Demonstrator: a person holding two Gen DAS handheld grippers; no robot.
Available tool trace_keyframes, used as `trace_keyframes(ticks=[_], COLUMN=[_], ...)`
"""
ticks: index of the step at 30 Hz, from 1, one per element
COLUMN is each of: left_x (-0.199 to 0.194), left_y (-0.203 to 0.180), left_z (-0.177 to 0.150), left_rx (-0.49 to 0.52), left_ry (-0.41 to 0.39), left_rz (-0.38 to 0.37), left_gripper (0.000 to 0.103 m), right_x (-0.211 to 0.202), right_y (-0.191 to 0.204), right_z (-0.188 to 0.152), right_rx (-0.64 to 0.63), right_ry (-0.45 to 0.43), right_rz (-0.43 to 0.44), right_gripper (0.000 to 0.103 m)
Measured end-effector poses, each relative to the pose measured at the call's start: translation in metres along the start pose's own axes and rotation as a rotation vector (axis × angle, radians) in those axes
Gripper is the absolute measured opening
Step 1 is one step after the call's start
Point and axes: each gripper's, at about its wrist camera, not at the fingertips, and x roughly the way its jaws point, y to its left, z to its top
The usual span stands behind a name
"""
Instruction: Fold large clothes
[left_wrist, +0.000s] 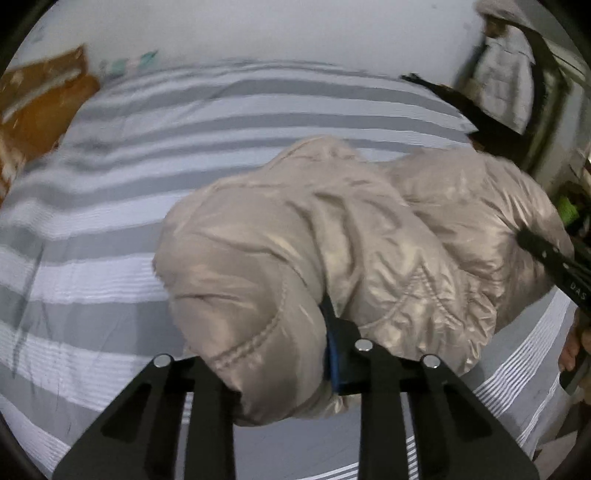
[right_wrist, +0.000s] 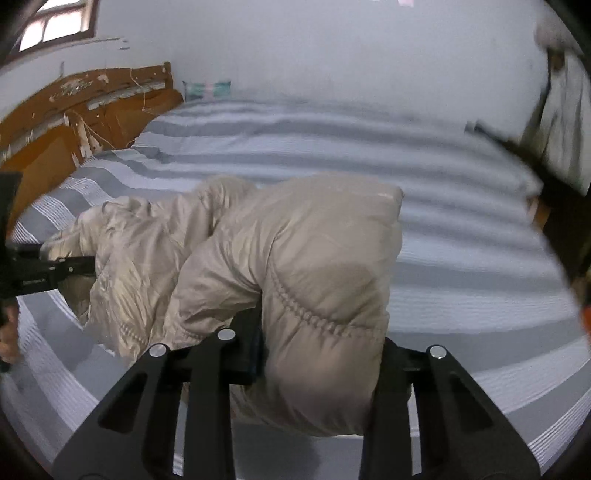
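A shiny beige quilted puffer jacket (left_wrist: 332, 236) lies bunched on a bed with a grey and white striped sheet (left_wrist: 129, 155). My left gripper (left_wrist: 280, 354) is shut on a thick fold of the jacket, which bulges between its jaws. My right gripper (right_wrist: 317, 354) is shut on another padded fold of the jacket (right_wrist: 295, 266). The right gripper also shows at the right edge of the left wrist view (left_wrist: 554, 266). The left gripper shows at the left edge of the right wrist view (right_wrist: 44, 273). The fingertips are hidden in fabric.
A worn brown wooden headboard (right_wrist: 74, 114) stands at the bed's left end. A white wall (right_wrist: 332, 48) runs behind the bed. A pale garment (left_wrist: 506, 74) hangs at the right by a dark frame. A window (right_wrist: 55, 26) is at the upper left.
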Motion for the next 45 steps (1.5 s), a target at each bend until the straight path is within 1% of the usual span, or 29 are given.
trace_keyframes(ticks=[2, 4, 7, 9, 10, 12, 13, 15, 17, 19, 20, 21, 22, 23, 24, 25, 26, 29, 30, 31, 32, 33, 34, 35, 37, 42, 43, 44, 45], left_x=[0.004, 0.013, 0.028, 0.039, 0.044, 0.053, 0.057, 0.064, 0.067, 0.065, 0.063, 0.061, 0.057, 0.053, 0.046, 0.04, 0.032, 0.003, -0.012, -0.022, -0.037, -0.055, -0.065, -0.08, -0.101, -0.151, -0.159, -0.162, -0.171], left_y=[-0.028, -0.048, -0.082, -0.103, -0.106, -0.112, -0.109, -0.095, -0.089, -0.087, -0.087, -0.081, -0.08, -0.075, -0.069, -0.066, -0.063, -0.042, -0.036, -0.031, -0.03, -0.026, -0.026, -0.025, -0.03, -0.03, -0.029, -0.031, -0.03], left_z=[0.004, 0.0, -0.015, -0.03, -0.034, -0.047, -0.056, -0.064, -0.064, -0.061, -0.058, -0.055, -0.058, -0.059, -0.063, -0.064, -0.068, -0.076, -0.076, -0.082, -0.082, -0.082, -0.083, -0.084, -0.087, -0.102, -0.104, -0.104, -0.105], left_rx=[0.011, 0.016, 0.038, 0.06, 0.072, 0.098, 0.108, 0.092, 0.082, 0.076, 0.061, 0.033, 0.015, -0.004, -0.017, -0.019, -0.016, 0.0, 0.01, 0.016, 0.019, 0.017, 0.014, 0.011, 0.01, -0.005, -0.012, -0.016, -0.024], left_ry=[-0.003, 0.008, 0.023, 0.049, 0.062, 0.089, 0.108, 0.138, 0.152, 0.151, 0.153, 0.157, 0.158, 0.161, 0.16, 0.15, 0.134, 0.089, 0.068, 0.054, 0.028, -0.002, -0.019, -0.036, -0.054, -0.079, -0.083, -0.084, -0.086], left_rz=[-0.033, -0.064, -0.104, -0.123, -0.119, -0.114, -0.117, -0.145, -0.158, -0.156, -0.159, -0.171, -0.18, -0.189, -0.193, -0.189, -0.174, -0.099, -0.065, -0.044, -0.002, 0.037, 0.055, 0.076, 0.093, 0.114, 0.119, 0.129, 0.168], left_gripper=[0.025, 0.025, 0.025, 0.026, 0.027, 0.028, 0.03, 0.032, 0.034, 0.038, 0.042, 0.045, 0.05, 0.053, 0.056, 0.066, 0.075, 0.077, 0.078, 0.085, 0.092, 0.094, 0.098, 0.101, 0.101, 0.101, 0.101, 0.101, 0.101], right_x=[-0.011, -0.015, -0.012, -0.002, 0.007, 0.024, 0.025, 0.028, 0.029, 0.026, 0.021, 0.018, 0.013, 0.012, -0.001, -0.003, -0.014, -0.046, -0.055, -0.071, -0.081, -0.093, -0.108, -0.119, -0.146, -0.183, -0.188, -0.189, -0.192], right_y=[-0.021, -0.043, -0.096, -0.129, -0.148, -0.171, -0.179, -0.182, -0.18, -0.179, -0.186, -0.196, -0.199, -0.199, -0.201, -0.199, -0.202, -0.212, -0.21, -0.199, -0.189, -0.173, -0.146, -0.129, -0.08, -0.001, 0.015, 0.02, 0.036], right_z=[-0.003, -0.015, -0.052, -0.075, -0.091, -0.12, -0.127, -0.135, -0.131, -0.127, -0.125, -0.124, -0.123, -0.126, -0.126, -0.128, -0.129, -0.133, -0.13, -0.125, -0.12, -0.113, -0.106, -0.102, -0.093, -0.08, -0.078, -0.07, -0.066], right_rx=[-0.008, -0.01, 0.025, 0.089, 0.128, 0.176, 0.186, 0.188, 0.173, 0.168, 0.169, 0.174, 0.192, 0.203, 0.193, 0.185, 0.19, 0.269, 0.286, 0.294, 0.29, 0.28, 0.268, 0.266, 0.272, 0.335, 0.335, 0.321, 0.294], right_ry=[-0.02, -0.011, 0.072, 0.136, 0.179, 0.259, 0.272, 0.277, 0.288, 0.3, 0.305, 0.316, 0.323, 0.323, 0.308, 0.295, 0.282, 0.27, 0.251, 0.217, 0.197, 0.171, 0.132, 0.104, 0.063, 0.012, 0.005, 0.003, 0.011], right_rz=[-0.047, -0.092, -0.187, -0.201, -0.214, -0.208, -0.199, -0.188, -0.192, -0.182, -0.181, -0.179, -0.157, -0.161, -0.217, -0.246, -0.263, -0.333, -0.336, -0.336, -0.334, -0.327, -0.306, -0.293, -0.257, -0.207, -0.213, -0.217, -0.225], right_gripper=[0.03, 0.03, 0.03, 0.031, 0.031, 0.033, 0.035, 0.04, 0.043, 0.05, 0.06, 0.061, 0.063, 0.078, 0.086, 0.09, 0.09, 0.09, 0.09, 0.09, 0.091, 0.097, 0.1, 0.1, 0.1, 0.1, 0.1, 0.1, 0.1])
